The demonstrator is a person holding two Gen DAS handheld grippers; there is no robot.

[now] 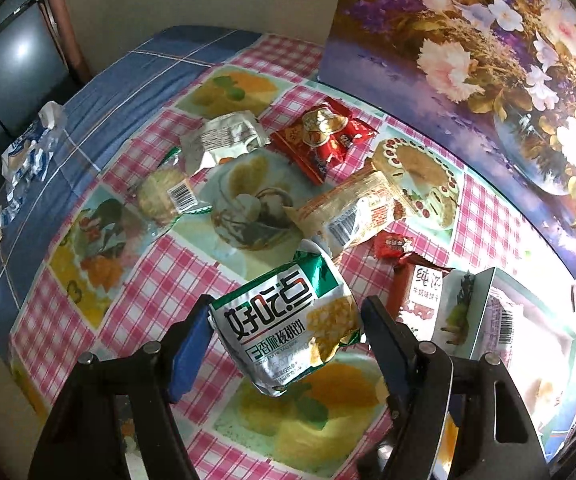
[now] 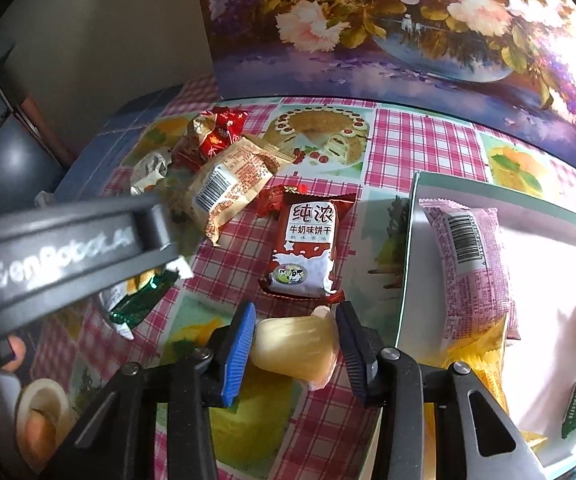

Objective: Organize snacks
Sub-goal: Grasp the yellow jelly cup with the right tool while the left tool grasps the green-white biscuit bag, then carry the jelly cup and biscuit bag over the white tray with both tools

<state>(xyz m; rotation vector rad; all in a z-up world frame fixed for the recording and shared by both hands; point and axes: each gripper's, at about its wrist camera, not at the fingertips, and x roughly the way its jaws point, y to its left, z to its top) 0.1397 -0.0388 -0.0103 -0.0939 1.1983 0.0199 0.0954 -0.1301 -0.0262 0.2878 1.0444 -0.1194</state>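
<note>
My left gripper (image 1: 284, 340) is shut on a green and silver biscuit packet (image 1: 288, 328) and holds it above the checked tablecloth (image 1: 160, 280). My right gripper (image 2: 296, 340) is shut on a pale yellow jelly cup (image 2: 294, 346), just left of the white box (image 2: 412, 200). The box holds a pink packet (image 2: 472, 264) and other snacks. A brown milk-biscuit packet (image 2: 308, 248) lies in front of the right gripper. On the table lie a beige packet (image 1: 352, 212), red packets (image 1: 324, 136), a silver packet (image 1: 224, 140) and a clear-wrapped biscuit (image 1: 164, 196).
A flower painting (image 1: 468, 60) stands at the table's back edge. Blue-and-white wrappers (image 1: 28, 148) lie on the blue cloth at the far left. The left gripper body (image 2: 68, 256) crosses the right wrist view. A small red candy (image 1: 394, 244) lies near the box.
</note>
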